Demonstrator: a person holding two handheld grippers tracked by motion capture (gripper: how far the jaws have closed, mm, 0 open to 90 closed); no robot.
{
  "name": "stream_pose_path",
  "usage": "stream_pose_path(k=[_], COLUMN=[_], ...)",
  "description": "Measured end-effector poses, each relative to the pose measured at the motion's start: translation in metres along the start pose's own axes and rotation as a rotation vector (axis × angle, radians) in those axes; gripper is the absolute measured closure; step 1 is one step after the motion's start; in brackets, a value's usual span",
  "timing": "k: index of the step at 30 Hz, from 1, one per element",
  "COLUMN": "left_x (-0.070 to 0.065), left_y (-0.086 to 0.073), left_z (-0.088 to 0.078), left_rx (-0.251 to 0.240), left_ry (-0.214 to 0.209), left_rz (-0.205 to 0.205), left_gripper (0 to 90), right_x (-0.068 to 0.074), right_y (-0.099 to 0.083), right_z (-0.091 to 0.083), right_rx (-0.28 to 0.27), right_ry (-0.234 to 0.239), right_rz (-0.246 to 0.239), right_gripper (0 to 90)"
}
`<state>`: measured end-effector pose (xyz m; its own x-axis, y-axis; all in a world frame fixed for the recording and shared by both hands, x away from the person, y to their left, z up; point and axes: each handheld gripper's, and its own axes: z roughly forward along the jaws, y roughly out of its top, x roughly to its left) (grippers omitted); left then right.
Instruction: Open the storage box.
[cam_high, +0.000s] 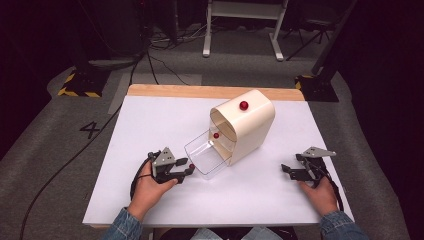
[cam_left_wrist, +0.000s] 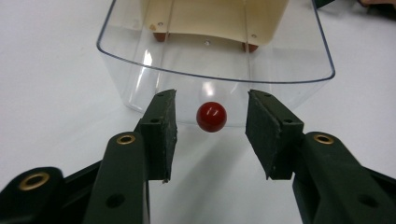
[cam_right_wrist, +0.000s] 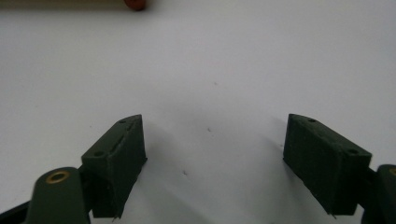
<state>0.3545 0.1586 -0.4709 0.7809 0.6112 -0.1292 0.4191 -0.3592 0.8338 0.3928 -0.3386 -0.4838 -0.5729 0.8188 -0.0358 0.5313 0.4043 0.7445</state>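
Drawer (cam_high: 207, 156), clear plastic, pulled most of the way out of cream cabinet (cam_high: 246, 125); rear still inside the housing. Sits mid-table on white tabletop (cam_high: 150, 125), front wall toward left gripper (cam_high: 189, 170). Judged: opening step done or nearly so; grip on the pull let go. Nothing seen inside drawer. Remaining, as a judgement only: back the hand clear, then load or shut the drawer — cannot tell which.

Left gripper: jaws part open, moderate gap. Red knob (cam_left_wrist: 211, 116) on drawer front centred between pads (cam_left_wrist: 161, 133), clear space both sides, no contact. Holding nothing. Tips low, close above tabletop, just short of drawer wall.

Right gripper (cam_high: 289, 171): idle at right side of table, well apart from cabinet. Jaws spread wide, wider than left; bare tabletop between pads (cam_right_wrist: 122, 158). Holding nothing, touching nothing.

Second red knob (cam_high: 243, 105) on cabinet top, untouched.
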Motion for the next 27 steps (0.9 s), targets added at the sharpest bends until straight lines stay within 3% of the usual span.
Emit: stream_pose_path(k=[7,16,27], left_x=[0.002,-0.002,-0.008], left_y=[0.003,0.027,0.062], left_z=[-0.008,-0.022,-0.013], left_rx=[-0.004,-0.046,-0.098], left_ry=[0.009,0.038,0.015], left_rz=[-0.006,0.023,0.067], left_gripper=[50.4,48.3,48.2], right_x=[0.0,0.0,0.0], right_y=[0.0,0.0,0.0], right_z=[0.0,0.0,0.0], right_rx=[0.0,0.0,0.002], right_ry=[0.001,0.0,-0.002], right_rz=[0.001,0.0,-0.001], right_gripper=[21.2,21.2,21.1])
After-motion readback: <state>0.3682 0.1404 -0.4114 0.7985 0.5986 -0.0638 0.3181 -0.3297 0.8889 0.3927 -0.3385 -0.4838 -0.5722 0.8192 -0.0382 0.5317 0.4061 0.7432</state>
